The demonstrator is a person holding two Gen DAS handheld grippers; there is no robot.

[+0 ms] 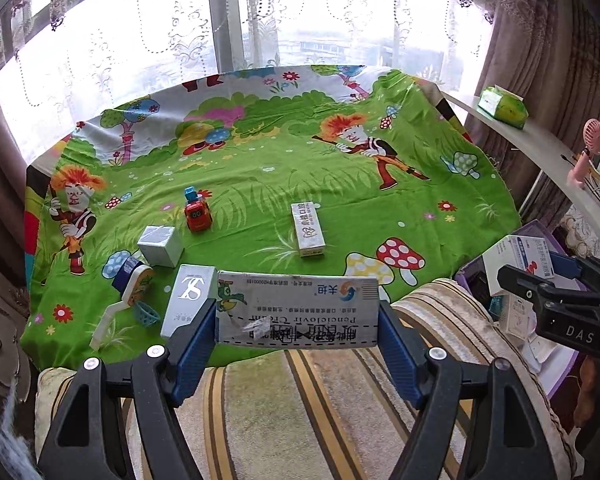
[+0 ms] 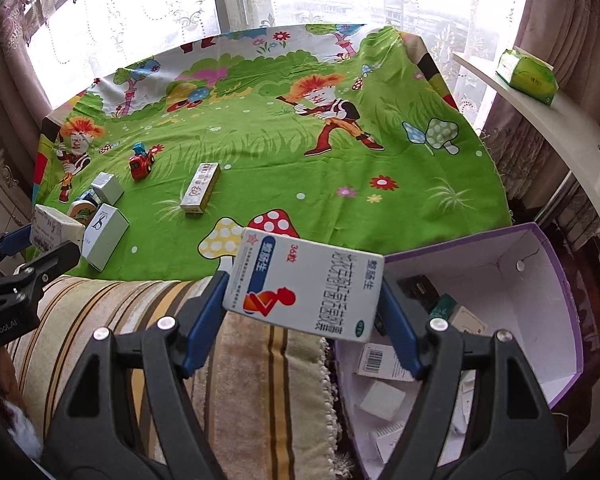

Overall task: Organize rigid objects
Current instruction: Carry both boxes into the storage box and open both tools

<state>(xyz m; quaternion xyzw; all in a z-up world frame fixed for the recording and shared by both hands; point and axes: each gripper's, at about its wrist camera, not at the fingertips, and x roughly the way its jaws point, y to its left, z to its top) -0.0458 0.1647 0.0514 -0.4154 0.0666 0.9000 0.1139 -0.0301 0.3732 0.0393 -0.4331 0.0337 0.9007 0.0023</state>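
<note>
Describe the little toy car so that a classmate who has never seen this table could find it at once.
Start at the green cartoon tablecloth that covers the table by the window. On its left half, beyond the white boxes near the front edge, stands the red toy car. It is the only toy and the only red object among pale rectangular cartons, with a blue piece on top.

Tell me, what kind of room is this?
Probably a room in someone's home: lace curtains hang over a big window, a cartoon bedsheet covers the surface, and a striped cushion lies in front.
</note>
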